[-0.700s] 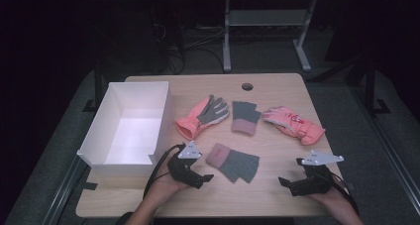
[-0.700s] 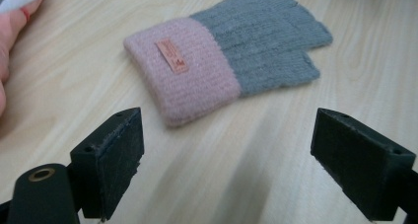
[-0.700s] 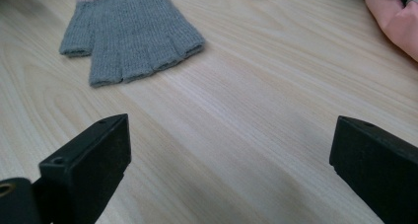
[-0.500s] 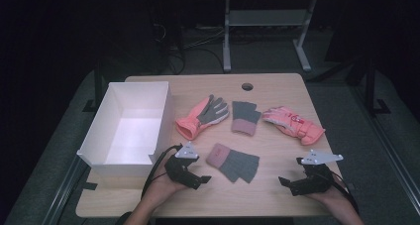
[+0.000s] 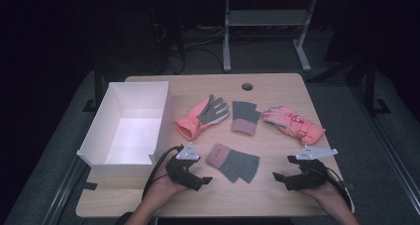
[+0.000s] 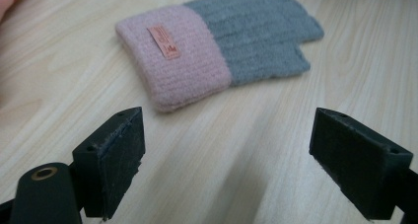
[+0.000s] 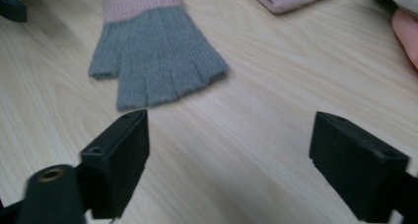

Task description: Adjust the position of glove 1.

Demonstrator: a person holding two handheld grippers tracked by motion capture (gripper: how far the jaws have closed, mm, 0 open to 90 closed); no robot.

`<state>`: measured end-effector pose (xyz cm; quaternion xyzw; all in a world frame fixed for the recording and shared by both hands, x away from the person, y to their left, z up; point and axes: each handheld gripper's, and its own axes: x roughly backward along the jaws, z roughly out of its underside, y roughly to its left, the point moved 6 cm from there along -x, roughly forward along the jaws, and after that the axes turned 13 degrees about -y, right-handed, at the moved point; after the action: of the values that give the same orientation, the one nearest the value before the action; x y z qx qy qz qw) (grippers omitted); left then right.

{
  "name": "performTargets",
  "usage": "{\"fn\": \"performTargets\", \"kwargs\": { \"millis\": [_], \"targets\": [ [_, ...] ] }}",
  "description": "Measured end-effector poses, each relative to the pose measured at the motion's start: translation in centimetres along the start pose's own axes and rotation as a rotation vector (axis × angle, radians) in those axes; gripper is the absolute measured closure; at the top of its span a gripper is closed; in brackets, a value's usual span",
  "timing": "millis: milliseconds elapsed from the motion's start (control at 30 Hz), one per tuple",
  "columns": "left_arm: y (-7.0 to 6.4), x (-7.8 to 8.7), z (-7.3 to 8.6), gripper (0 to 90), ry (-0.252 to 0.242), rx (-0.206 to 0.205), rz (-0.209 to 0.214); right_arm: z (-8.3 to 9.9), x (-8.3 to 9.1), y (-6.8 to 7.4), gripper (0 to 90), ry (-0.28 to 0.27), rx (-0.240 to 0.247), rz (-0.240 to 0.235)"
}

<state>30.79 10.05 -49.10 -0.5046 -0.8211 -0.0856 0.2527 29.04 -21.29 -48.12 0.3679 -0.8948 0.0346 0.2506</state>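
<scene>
From the high view, the left gripper (image 5: 202, 179) rests low over the wooden table (image 5: 277, 195) near its front edge, jaws spread wide and empty, aimed at the pink cuff of the near fingerless knit glove (image 5: 233, 162) just beside it. The right gripper (image 5: 278, 177), also spread and empty, sits on the glove's far side, with bare tabletop between them. A white open box (image 5: 130, 129) stands at the table's left edge. Farther back lie a coral work glove with grey palm (image 5: 203, 116), a second fingerless knit glove (image 5: 244, 117) and a pink ski glove (image 5: 293, 124), each apart from the others. Dark floor and a metal stand (image 5: 262, 24) surround the table.

In the left gripper view, both jaws stand wide apart above bare wood; the glove's pink cuff (image 6: 175, 56), with a small label, lies just ahead.

In the right gripper view, the jaws are equally wide, the glove's grey finger ends (image 7: 155, 54) just ahead, open wood to the right.
</scene>
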Motion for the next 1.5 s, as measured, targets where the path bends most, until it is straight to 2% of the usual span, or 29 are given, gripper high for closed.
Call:
{"fn": "performTargets", "kwargs": {
  "millis": [67,100,167,200,233,267,300,367,433,500,533,600,633,667,800,1000,1133,1167,1233,1300,1400,1500],
  "targets": [
    [0.0,0.0,0.0,13.4,-0.002,0.002,0.001,-0.2,-0.2,0.0,22.2,-0.006,0.002,-0.003],
    [0.0,0.0,0.0,13.4,0.002,0.003,0.007,-0.7,-0.4,0.2,28.1,-0.014,-0.008,-0.019],
    [-0.1,-0.1,0.1,13.4,0.009,-0.002,0.008,-0.9,-0.6,0.2,30.9,-0.026,-0.009,-0.025],
    [-0.3,-0.1,0.0,13.4,0.005,-0.001,0.006,-1.1,-0.7,0.4,37.1,-0.028,-0.009,-0.032],
    [-0.3,-0.1,0.0,13.4,0.005,-0.001,0.006,-1.1,-0.7,0.4,37.1,-0.028,-0.009,-0.032],
    [-0.3,-0.1,-0.1,13.4,0.001,-0.007,0.01,-1.3,-0.6,0.7,44.1,-0.033,-0.004,-0.041],
    [-0.3,-0.1,-0.1,13.4,0.001,-0.007,0.01,-1.3,-0.6,0.7,44.1,-0.033,-0.004,-0.041],
    [-0.4,-0.1,0.0,13.4,0.002,-0.013,0.015,-1.5,-0.7,0.9,53.6,-0.034,-0.009,-0.049],
    [-0.4,-0.2,0.0,13.4,0.003,-0.01,0.016,-1.6,-0.8,0.9,56.6,-0.032,-0.007,-0.047],
    [-0.4,-0.1,-0.1,13.4,0.002,-0.011,0.017,-2.3,-1.3,1.1,65.8,-0.034,-0.009,-0.053],
    [-0.4,-0.1,-0.1,13.4,0.002,-0.011,0.017,-2.3,-1.3,1.1,65.8,-0.034,-0.009,-0.053],
    [-0.4,0.0,-0.1,13.4,0.0,-0.011,0.013,-2.7,-1.8,1.2,74.4,-0.035,-0.004,-0.079],
    [-0.4,0.0,-0.1,13.4,0.0,-0.011,0.013,-2.7,-1.8,1.2,74.4,-0.035,-0.004,-0.079],
    [-0.3,-0.1,-0.1,13.4,-0.002,-0.012,0.01,-2.9,-2.1,1.4,81.3,-0.031,-0.008,-0.105],
    [-0.3,-0.2,-0.1,13.6,-0.008,-0.011,0.013,-3.6,-2.7,1.9,89.6,-0.029,0.003,-0.132],
    [-0.6,-0.3,0.0,13.6,0.006,-0.017,0.018,-4.4,-3.9,3.1,89.9,-0.003,0.031,-0.173],
    [-0.7,-0.4,0.0,13.6,-0.002,-0.012,0.016,-4.5,-4.5,3.8,89.9,-0.011,0.042,-0.198],
    [-0.7,-0.4,0.0,13.6,0.006,-0.022,0.016,-4.4,-4.7,4.0,89.9,-0.011,0.049,-0.207],
    [-0.7,-0.5,0.1,13.6,0.002,-0.014,0.014,-4.1,-5.1,5.0,89.9,0.004,0.065,-0.241],
    [-0.6,-0.5,0.1,13.6,0.006,-0.02,0.013,-3.9,-5.3,5.3,89.9,0.009,0.068,-0.248],
    [-0.5,-0.5,0.0,13.6,-0.001,-0.008,0.007,-2.9,-6.1,5.8,89.9,0.041,0.079,-0.254],
    [-0.5,-0.5,0.1,13.7,0.003,-0.016,0.01,-2.2,-6.6,6.2,89.9,0.077,0.102,-0.258]
  ]
}}
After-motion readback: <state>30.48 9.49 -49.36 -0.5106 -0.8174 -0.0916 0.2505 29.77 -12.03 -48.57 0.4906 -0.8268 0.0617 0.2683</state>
